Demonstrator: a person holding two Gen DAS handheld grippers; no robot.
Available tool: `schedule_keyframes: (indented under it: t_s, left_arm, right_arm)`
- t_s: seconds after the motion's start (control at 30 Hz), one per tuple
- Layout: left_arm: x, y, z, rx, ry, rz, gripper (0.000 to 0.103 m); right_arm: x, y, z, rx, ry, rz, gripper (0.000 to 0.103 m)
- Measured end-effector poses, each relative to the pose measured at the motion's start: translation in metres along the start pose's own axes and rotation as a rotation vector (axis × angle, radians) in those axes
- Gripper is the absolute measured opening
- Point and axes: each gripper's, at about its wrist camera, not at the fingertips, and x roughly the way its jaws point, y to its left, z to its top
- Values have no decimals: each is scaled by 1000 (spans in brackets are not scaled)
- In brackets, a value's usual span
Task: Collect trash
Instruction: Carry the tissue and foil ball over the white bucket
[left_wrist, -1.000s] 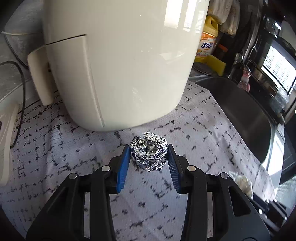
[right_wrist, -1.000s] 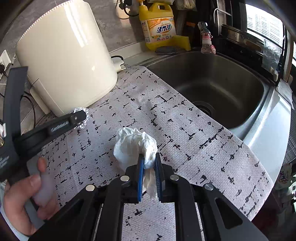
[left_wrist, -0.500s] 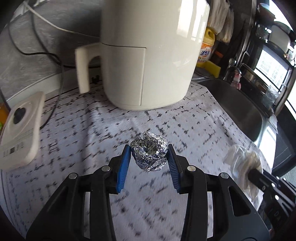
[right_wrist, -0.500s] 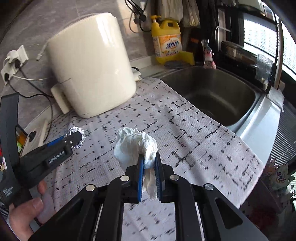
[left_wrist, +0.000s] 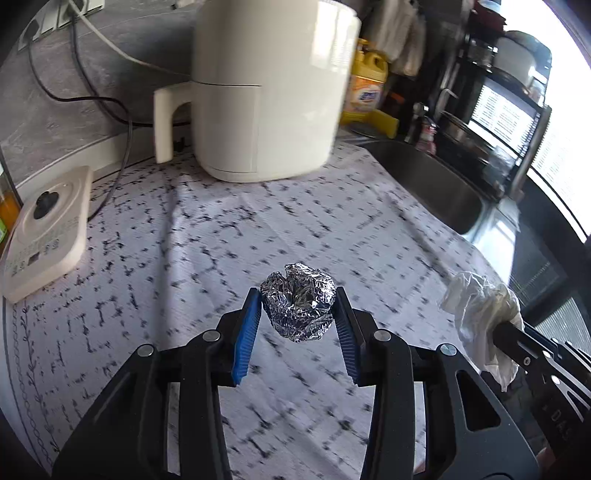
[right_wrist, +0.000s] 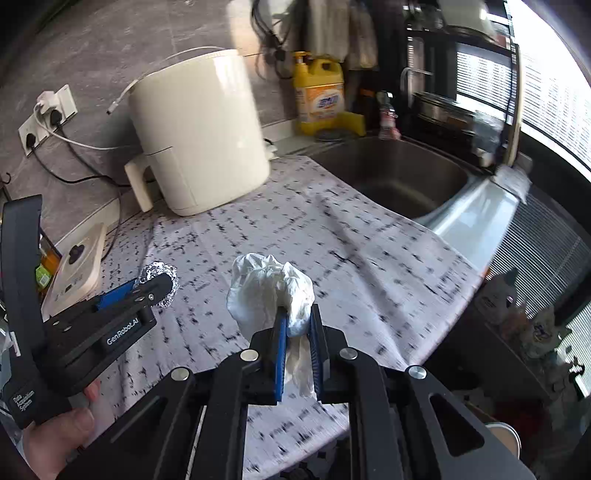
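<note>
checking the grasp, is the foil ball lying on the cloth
No, the foil ball is clamped between the left gripper's blue pads.

- The left gripper, with the foil ball, has drawn back from the air fryer, from just beside it to well apart.
- The right gripper, with the crumpled tissue, has likewise pulled away from the air fryer.

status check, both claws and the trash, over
Left claw shut on foil ball. Right claw shut on tissue. Both lifted above the cloth. Nothing in the way.
</note>
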Motion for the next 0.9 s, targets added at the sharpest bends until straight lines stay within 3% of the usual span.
schedule_keyframes:
  t_s: [0.23, 0.5, 0.9]
  left_arm:
    - [1, -42, -11, 52, 14, -60, 40]
    - [-6, -121, -28, 127, 19, -119, 40]
    - [-16, -242, -92, 266, 101, -199, 40]
  right_arm:
    - [-19, -38, -11, 46, -7, -56, 12]
    - [-51, -115, -34, 119, -12, -119, 12]
    - [-99, -231, -91, 255, 7, -195, 12]
